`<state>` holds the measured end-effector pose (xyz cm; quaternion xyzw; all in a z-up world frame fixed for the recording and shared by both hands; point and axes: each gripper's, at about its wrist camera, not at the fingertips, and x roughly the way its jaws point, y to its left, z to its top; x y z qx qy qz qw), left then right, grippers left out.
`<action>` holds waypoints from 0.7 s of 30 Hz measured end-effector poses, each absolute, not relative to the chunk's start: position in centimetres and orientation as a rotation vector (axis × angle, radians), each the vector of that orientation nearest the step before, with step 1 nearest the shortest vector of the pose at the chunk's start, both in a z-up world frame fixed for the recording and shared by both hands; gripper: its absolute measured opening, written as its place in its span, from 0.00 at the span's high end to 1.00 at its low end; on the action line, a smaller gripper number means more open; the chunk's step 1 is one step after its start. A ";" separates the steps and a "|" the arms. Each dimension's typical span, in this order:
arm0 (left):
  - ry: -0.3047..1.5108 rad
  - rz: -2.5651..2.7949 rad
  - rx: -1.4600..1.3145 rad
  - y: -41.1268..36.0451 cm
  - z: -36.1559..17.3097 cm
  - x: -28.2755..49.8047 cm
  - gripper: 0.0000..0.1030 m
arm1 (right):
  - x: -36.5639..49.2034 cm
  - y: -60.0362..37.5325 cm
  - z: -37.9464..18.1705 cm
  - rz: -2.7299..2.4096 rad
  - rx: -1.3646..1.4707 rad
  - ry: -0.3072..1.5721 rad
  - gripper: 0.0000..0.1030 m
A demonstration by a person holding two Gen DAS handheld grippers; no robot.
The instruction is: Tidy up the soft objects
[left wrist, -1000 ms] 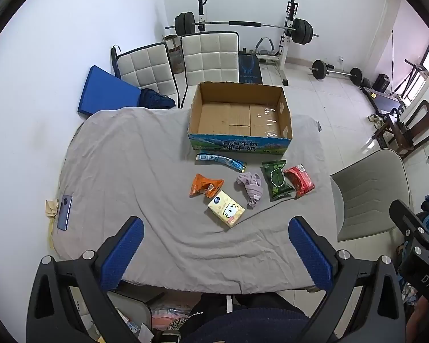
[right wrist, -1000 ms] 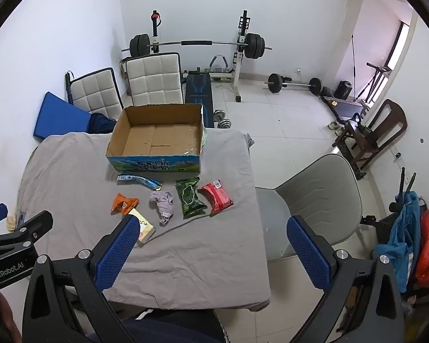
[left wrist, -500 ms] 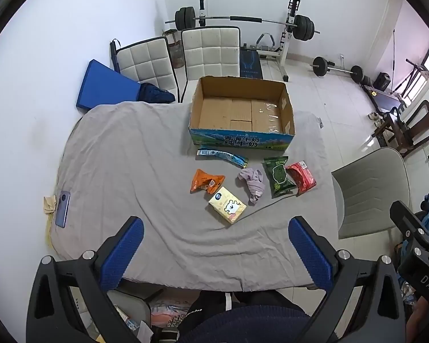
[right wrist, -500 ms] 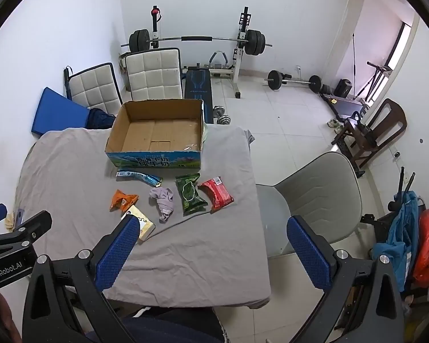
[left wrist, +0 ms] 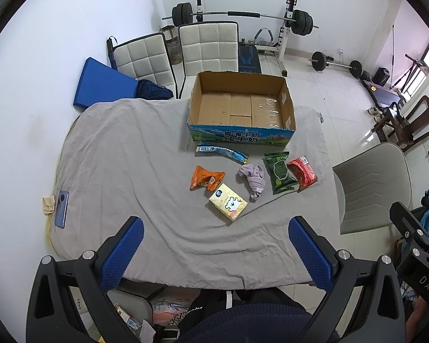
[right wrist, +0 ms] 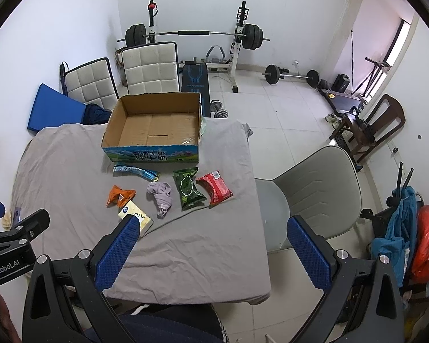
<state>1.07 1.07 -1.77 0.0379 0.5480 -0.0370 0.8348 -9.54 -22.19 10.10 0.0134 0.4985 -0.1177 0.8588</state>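
Six soft things lie near the empty brown cardboard box (left wrist: 241, 105) on the grey-covered bench (left wrist: 123, 154); both tools, left tool (left wrist: 214, 247) and right tool (right wrist: 210, 243), hover released; nothing is packed yet; next, I judge, descend onto the crumpled lilac cloth (left wrist: 253, 177).

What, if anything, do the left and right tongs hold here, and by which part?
Nothing is held. The left tongs and right tongs are both open and bare above the grey-covered table; the packets and cloth lie untouched.

Empty cardboard box (right wrist: 154, 127), snack packets (right wrist: 188, 188) below, right tongs (right wrist: 213, 245) spread wide
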 end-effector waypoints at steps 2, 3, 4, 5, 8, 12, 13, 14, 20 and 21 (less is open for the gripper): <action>1.161 -0.080 0.079 1.0 -1.8 1.1 0.00 | -9.5 -22.0 10.1 -0.250 0.029 1.046 0.00; 1.162 -0.080 0.080 1.0 -1.8 1.1 0.00 | -9.5 -22.0 10.1 -0.250 0.027 1.047 0.00; 1.162 -0.080 0.081 1.0 -1.8 1.1 0.00 | -9.5 -22.0 10.1 -0.251 0.026 1.047 0.00; 1.160 -0.079 0.081 1.0 -1.7 1.1 0.00 | -9.5 -22.1 10.1 -0.249 0.029 1.046 0.00; 1.161 -0.079 0.078 1.0 -1.7 1.2 0.00 | -9.5 -22.0 10.1 -0.249 0.026 1.047 0.00; 1.161 -0.082 0.078 1.0 -1.7 1.3 0.00 | -9.6 -22.1 10.1 -0.254 0.026 1.043 0.00; 1.161 -0.081 0.078 1.0 -1.7 1.3 0.00 | -9.5 -22.1 10.1 -0.254 0.027 1.043 0.00; 1.162 -0.082 0.077 1.0 -1.7 1.3 0.00 | -9.5 -22.1 10.1 -0.253 0.027 1.044 0.00; 1.160 -0.082 0.077 1.0 -1.7 1.4 0.00 | -9.4 -22.1 10.1 -0.254 0.027 1.043 0.00; 1.161 -0.084 0.077 1.0 -1.7 1.4 0.00 | -9.4 -22.1 10.1 -0.253 0.028 1.043 0.00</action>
